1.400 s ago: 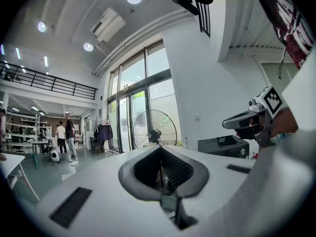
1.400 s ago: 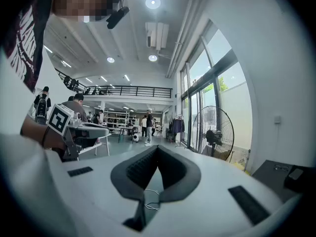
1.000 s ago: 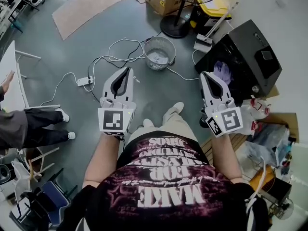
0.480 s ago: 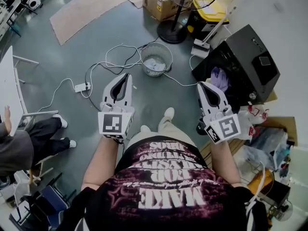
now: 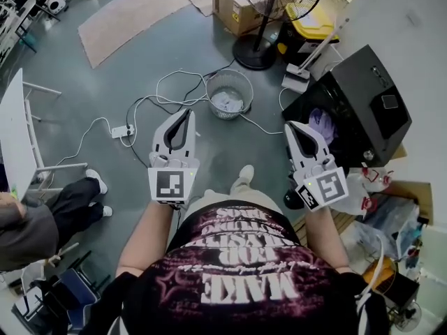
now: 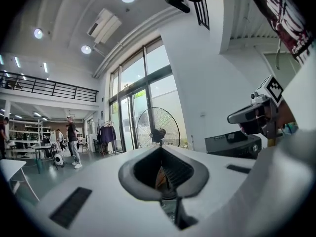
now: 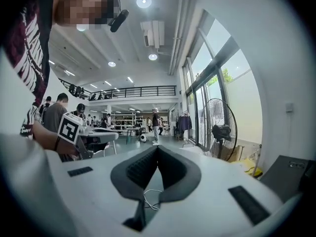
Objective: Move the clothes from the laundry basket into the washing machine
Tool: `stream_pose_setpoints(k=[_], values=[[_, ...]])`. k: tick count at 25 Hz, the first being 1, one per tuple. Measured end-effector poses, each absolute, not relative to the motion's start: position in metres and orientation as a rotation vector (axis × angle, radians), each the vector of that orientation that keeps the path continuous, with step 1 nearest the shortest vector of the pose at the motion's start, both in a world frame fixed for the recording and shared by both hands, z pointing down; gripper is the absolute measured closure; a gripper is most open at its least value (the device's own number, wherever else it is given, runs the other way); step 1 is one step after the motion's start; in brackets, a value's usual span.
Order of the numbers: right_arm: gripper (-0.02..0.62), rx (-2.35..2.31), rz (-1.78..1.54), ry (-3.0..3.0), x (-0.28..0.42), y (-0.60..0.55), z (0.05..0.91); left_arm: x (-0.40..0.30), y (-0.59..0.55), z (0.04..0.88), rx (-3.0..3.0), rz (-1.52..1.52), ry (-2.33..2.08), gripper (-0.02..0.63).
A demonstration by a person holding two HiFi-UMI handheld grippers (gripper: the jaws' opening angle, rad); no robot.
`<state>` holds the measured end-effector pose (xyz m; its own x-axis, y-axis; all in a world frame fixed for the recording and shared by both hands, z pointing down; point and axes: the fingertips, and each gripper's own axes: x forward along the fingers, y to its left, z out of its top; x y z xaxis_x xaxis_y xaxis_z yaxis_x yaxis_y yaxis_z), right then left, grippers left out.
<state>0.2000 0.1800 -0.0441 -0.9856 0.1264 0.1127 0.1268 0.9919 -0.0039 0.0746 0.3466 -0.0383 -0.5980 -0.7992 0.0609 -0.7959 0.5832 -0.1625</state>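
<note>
Person standing on a grey floor, seen from above by the head camera, both arms held out with 2 grippers. The left gripper [image 5: 188, 113] points to 12 o'clock, its jaws closed and empty. The right gripper [image 5: 288, 125] points to 11 o'clock, its jaws also closed with nothing in them. The laundry basket [image 5: 244, 89], a round wire bin, stands on the floor at 12 o'clock, beyond the left gripper's tip, with pale cloth [image 5: 227, 102] bunched inside. The washing machine [image 5: 349, 82], a black top-loader, stands at 2 o'clock with its top open, and 1 lilac garment [image 5: 321, 123] shows in the opening. A standing fan [image 5: 269, 5] is farther off at 12 o'clock.

Left gripper view: the jaws meet at their tips [image 6: 160, 148] with nothing between them. The fan is at 12 o'clock and the washing machine at 3 o'clock. The basket does not show.

Right gripper view: the jaws are pressed together at their tips [image 7: 158, 147] and hold nothing. The fan is at 2 o'clock and a dark corner of the machine at 4 o'clock. The basket does not show here either.

The task looks partly done. At least 1 garment is in the machine, cloth remains in the basket, and neither gripper carries anything.
</note>
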Motion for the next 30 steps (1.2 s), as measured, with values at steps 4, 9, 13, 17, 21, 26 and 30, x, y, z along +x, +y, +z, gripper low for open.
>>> stream_pose_setpoints(k=[4, 9, 13, 17, 21, 26, 30], values=[[0.592, -0.226, 0.021, -3.018, 0.191, 0.164, -0.039, 0.066, 0.332, -0.037, -1.385, -0.259, 2.803, 0.600], [0.592, -0.279, 0.041, -3.019, 0.178, 0.146, -0.034, 0.058, 0.314, -0.036, -1.363, -0.280, 2.819, 0.601], [0.592, -0.324, 0.050, -3.020, 0.171, 0.130, -0.033, 0.055, 0.298, -0.035, -1.344, -0.274, 2.832, 0.600], [0.592, -0.353, 0.064, -3.025, 0.168, 0.110, -0.031, 0.056, 0.279, -0.040, -1.343, -0.271, 2.829, 0.601], [0.592, -0.355, 0.089, -3.036, 0.165, 0.090, -0.029, 0.055, 0.263, -0.040, -1.342, -0.288, 2.834, 0.601], [0.592, -0.354, 0.133, -3.032, 0.163, 0.067, -0.018, 0.056, 0.246, -0.035, -1.358, -0.305, 2.852, 0.600], [0.592, -0.364, 0.171, -3.018, 0.162, 0.062, -0.013, 0.058, 0.244, -0.033, -1.357, -0.330, 2.861, 0.601]])
